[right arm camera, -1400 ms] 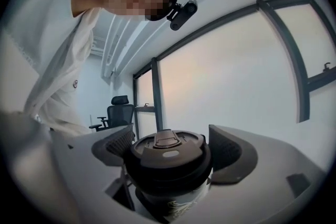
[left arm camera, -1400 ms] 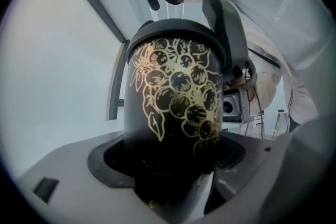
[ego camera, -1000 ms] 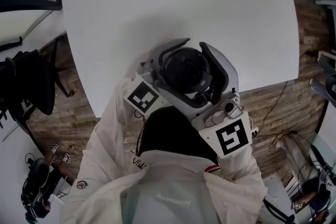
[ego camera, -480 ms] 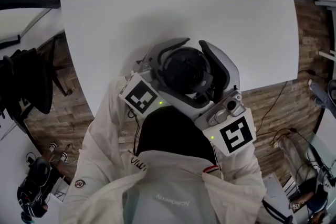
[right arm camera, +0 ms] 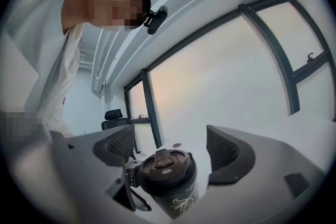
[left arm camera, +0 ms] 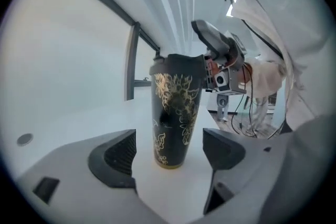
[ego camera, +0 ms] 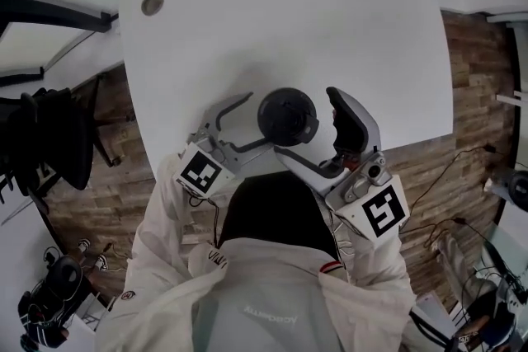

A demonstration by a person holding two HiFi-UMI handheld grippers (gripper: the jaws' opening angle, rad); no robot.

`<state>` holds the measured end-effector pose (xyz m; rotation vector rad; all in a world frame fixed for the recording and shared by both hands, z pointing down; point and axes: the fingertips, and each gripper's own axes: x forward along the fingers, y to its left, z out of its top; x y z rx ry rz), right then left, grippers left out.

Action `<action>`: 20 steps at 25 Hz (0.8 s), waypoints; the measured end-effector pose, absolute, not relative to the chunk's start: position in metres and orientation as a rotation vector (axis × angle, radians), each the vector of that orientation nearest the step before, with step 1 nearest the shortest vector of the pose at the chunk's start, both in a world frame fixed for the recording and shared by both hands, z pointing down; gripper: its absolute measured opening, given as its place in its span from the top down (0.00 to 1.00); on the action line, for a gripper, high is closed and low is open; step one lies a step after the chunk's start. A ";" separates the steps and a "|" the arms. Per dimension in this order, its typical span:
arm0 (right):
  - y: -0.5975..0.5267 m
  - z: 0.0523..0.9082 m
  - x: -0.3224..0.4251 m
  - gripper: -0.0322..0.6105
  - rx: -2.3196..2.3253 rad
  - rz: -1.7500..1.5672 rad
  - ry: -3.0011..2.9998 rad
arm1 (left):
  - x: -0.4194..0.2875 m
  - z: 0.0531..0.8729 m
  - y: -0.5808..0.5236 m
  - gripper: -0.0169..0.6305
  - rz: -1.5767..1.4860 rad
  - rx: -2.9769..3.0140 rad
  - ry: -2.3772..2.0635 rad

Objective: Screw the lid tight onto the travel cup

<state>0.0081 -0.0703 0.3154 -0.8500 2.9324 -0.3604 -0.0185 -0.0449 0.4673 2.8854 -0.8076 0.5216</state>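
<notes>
Reaching in low from the person's left, the left tool (left arm camera: 170, 150) lies nearly level over the desk (ego camera: 346, 21). Its two jaws are spread wide, and the travel cup (left arm camera: 173, 113) stands in the gap, clear of both pads (left arm camera: 119, 152). The right tool (right arm camera: 172, 148) comes in from the other side at the height of the cup's top. Its jaws are also parted and flank the lid (right arm camera: 164, 161) without pressing on it. In the head view the two tools meet from either side of the cup, close to the desk's near edge and just ahead of the person's chest. Each tool carries a marker cube (ego camera: 200, 171) toward its rear.

The cup stands upright on its base, long axis vertical and mouth upward, with the lid seated on top. From the head view only the round, dark lid is seen, face-on.

The cup's body is glossy black with a gold floral pattern and tapers to a narrower foot. The lid is dark and matte, with a raised flip tab across its centre. The tool shells are smooth grey plastic with curved fingers, and the pads are black and finely ribbed. The desk is smooth and white, with a small round grommet (ego camera: 153, 3) near its far corner. Beside it lies a floor (ego camera: 474, 78) of wood planks. The person wears a white jacket (ego camera: 272, 301).
</notes>
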 end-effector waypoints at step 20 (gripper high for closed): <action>-0.046 0.177 0.096 0.91 -1.279 -0.359 2.769 | -0.067 0.197 -0.042 0.96 0.100 2.468 -1.828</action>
